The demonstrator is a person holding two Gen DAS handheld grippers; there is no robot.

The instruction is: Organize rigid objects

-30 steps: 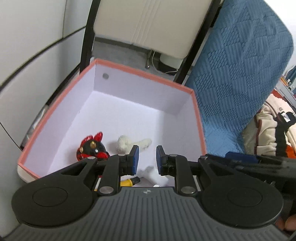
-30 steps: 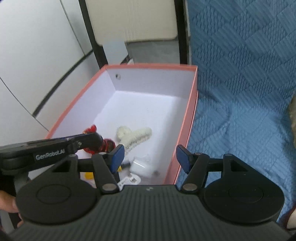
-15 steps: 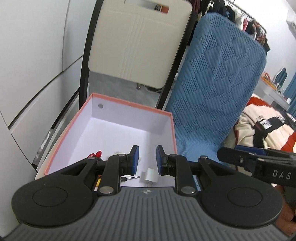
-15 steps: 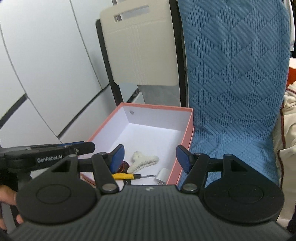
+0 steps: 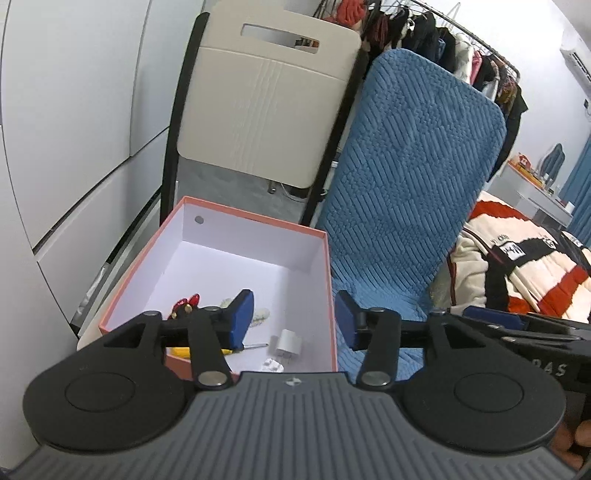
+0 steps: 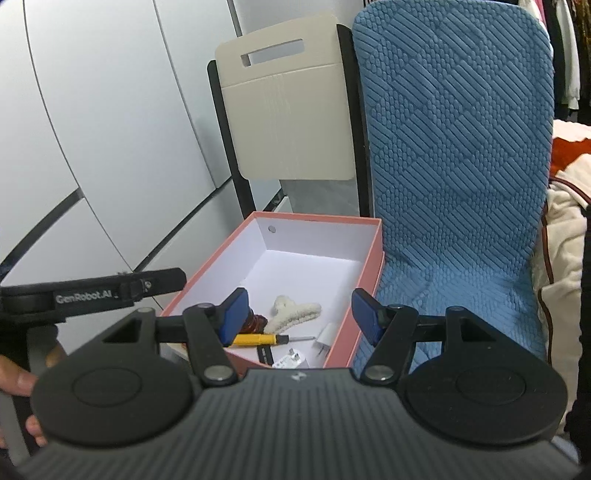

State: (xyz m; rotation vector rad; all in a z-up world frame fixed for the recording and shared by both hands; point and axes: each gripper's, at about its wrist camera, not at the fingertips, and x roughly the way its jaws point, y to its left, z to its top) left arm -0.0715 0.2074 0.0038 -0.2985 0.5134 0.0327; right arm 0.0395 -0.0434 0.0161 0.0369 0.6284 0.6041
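A pink box (image 5: 328,258) with a white inside holds a red figurine (image 5: 186,304), a fluffy white piece (image 6: 291,310), a yellow-handled screwdriver (image 6: 258,338) and a white plug adapter (image 5: 288,341). The box also shows in the right wrist view (image 6: 373,266). My left gripper (image 5: 293,323) is open and empty, above the box's near end. My right gripper (image 6: 299,319) is open and empty, also raised over the near end. The left gripper's body shows at the left of the right wrist view (image 6: 92,291).
A blue quilted chair (image 6: 454,155) stands right of the box. A beige folding chair (image 5: 266,110) leans behind it. White cabinet doors (image 6: 92,129) run along the left. A striped blanket (image 5: 517,266) lies at the right, and a clothes rack (image 5: 424,26) stands behind.
Both grippers have lifted up and back from the box, so more of the room shows. The left gripper's jaws have opened wide; the right stayed open.
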